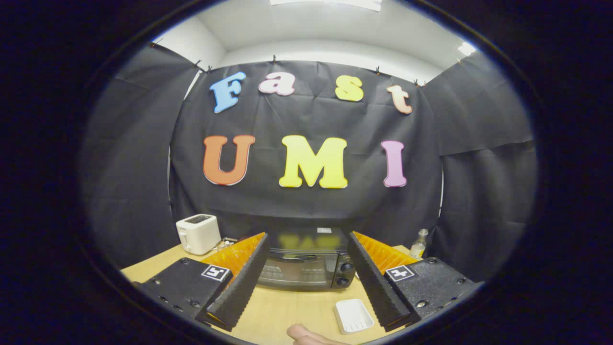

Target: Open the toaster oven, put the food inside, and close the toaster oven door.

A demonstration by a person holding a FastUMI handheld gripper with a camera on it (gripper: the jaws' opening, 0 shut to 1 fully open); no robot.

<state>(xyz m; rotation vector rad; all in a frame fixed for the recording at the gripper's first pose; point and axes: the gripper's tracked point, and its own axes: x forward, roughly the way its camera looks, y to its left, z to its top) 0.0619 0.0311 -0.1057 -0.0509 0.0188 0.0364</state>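
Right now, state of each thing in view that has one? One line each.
toaster oven: door closed, standing upright on the table, beyond the fingers.
gripper: open, fingers spread wide, holding nothing.
white tray: empty, flat on the table between the fingers, near the right one.
white toaster: upright, nothing showing in its slots, left of the oven.
bottle: upright, right of the oven; cap and contents too small to tell.
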